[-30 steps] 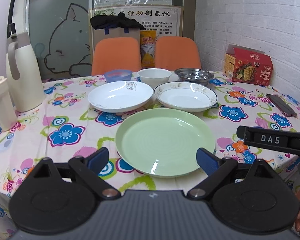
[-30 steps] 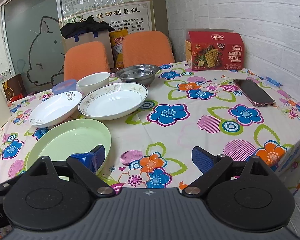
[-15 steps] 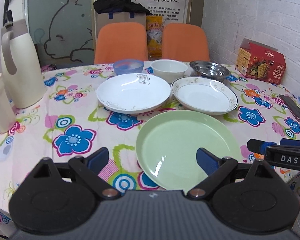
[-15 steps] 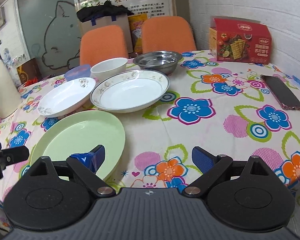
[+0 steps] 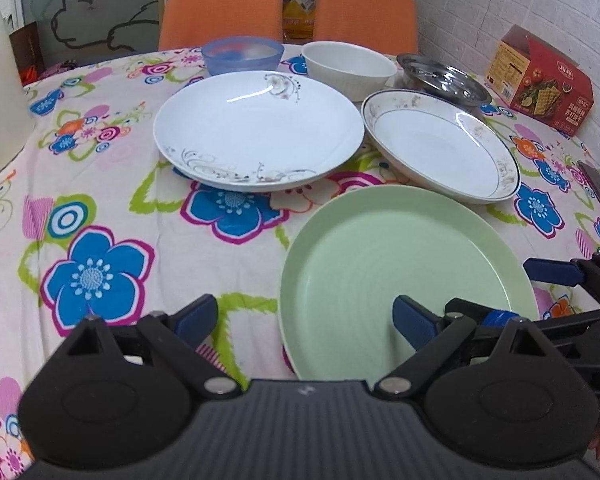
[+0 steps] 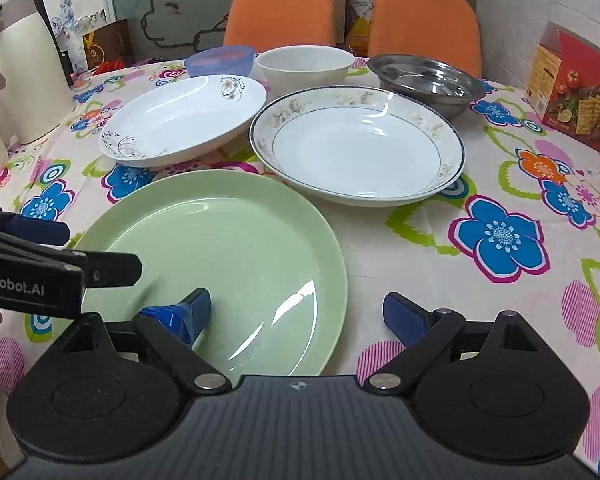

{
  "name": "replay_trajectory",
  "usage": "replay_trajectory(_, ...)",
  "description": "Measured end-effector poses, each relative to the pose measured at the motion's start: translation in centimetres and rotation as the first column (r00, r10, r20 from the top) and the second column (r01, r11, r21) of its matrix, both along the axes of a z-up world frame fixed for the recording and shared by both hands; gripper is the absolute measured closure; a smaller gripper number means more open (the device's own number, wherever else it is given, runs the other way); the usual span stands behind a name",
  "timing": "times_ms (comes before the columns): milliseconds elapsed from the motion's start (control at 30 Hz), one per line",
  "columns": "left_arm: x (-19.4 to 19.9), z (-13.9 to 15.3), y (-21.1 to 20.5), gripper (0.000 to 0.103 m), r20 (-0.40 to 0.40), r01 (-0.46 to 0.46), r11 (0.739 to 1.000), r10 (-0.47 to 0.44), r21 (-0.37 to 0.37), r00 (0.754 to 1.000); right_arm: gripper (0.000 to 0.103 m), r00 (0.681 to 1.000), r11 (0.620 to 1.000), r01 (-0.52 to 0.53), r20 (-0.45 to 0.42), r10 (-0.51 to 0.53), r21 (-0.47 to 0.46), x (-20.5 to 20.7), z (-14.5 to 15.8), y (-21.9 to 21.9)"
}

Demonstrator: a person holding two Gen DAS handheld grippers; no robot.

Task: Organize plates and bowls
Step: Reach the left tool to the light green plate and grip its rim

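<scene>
Nearest on the desk (image 6: 400,236) lies a plate (image 6: 220,264); behind it two plates (image 6: 184,120) (image 6: 356,148) are set, three bowls (image 6: 306,64) farther behind.

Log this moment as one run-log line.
left gripper: open | right gripper: open | both over green plate | plates, bowls unstacked

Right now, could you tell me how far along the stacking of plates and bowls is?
Nothing is stacked yet. The green plate, two white plates, and the blue bowl, white bowl and steel bowl all sit separately on the tablecloth. Both tongs, left and right, are open and empty at the green plate. All grouping remains.
</scene>
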State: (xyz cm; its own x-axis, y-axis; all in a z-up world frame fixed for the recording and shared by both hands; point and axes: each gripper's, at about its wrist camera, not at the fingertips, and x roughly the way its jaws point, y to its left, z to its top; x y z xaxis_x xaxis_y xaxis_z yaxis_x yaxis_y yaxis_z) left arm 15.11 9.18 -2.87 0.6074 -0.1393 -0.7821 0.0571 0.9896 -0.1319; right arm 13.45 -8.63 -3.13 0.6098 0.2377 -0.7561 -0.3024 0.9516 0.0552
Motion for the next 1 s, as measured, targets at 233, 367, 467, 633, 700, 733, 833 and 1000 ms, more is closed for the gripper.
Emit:
replay_trajectory(233,0.2,-0.5,0.0,0.009,0.003,0.025,0.999,-0.025,0.034,1.000,0.020,0.991,0.998,-0.043,0.124,0.039,0.034,-1.7,-1.0,-0.8)
replay_trajectory(367,0.1,-0.9,-1.1,0.009,0.020,0.037,0.995,-0.039,0.092,0.999,0.020,0.993,0.998,-0.056,0.101,0.053,0.022,-1.6,-0.6,0.3)
replay_trajectory(467,-0.2,-0.9,-1.1,0.009,0.030,0.040,0.995,-0.043,0.089,0.999,0.021,0.987,0.995,-0.088,0.136,0.082,0.038,-2.4,-0.9,0.0)
replay_trajectory(633,-0.8,-0.4,-1.6,0.049,0.061,0.057,0.996,-0.061,0.061,0.996,0.028,0.983,0.995,-0.093,0.161,0.085,0.039,-2.7,-1.0,0.9)
replay_trajectory(700,-0.8,-0.3,-1.5,0.055,0.054,0.034,0.998,-0.037,0.055,0.998,0.031,0.985,0.996,-0.076,0.160,0.067,0.048,-2.7,-0.8,0.8)
replay_trajectory(733,-0.9,-0.2,-1.4,0.061,0.050,0.018,0.999,-0.020,0.046,0.999,0.033,0.985,0.995,-0.077,0.158,0.067,0.056,-2.9,-0.6,0.8)
replay_trajectory(833,-1.7,0.5,-0.4,0.061,0.042,-0.006,1.000,0.005,0.022,0.999,0.033,0.981,0.993,-0.086,0.180,0.071,0.079,-3.9,0.5,1.4)
replay_trajectory(1000,-3.8,2.1,3.0,0.061,0.061,-0.080,0.996,0.078,0.031,0.995,0.033,0.971,0.983,-0.145,0.208,0.119,0.112,-4.7,1.7,4.3)
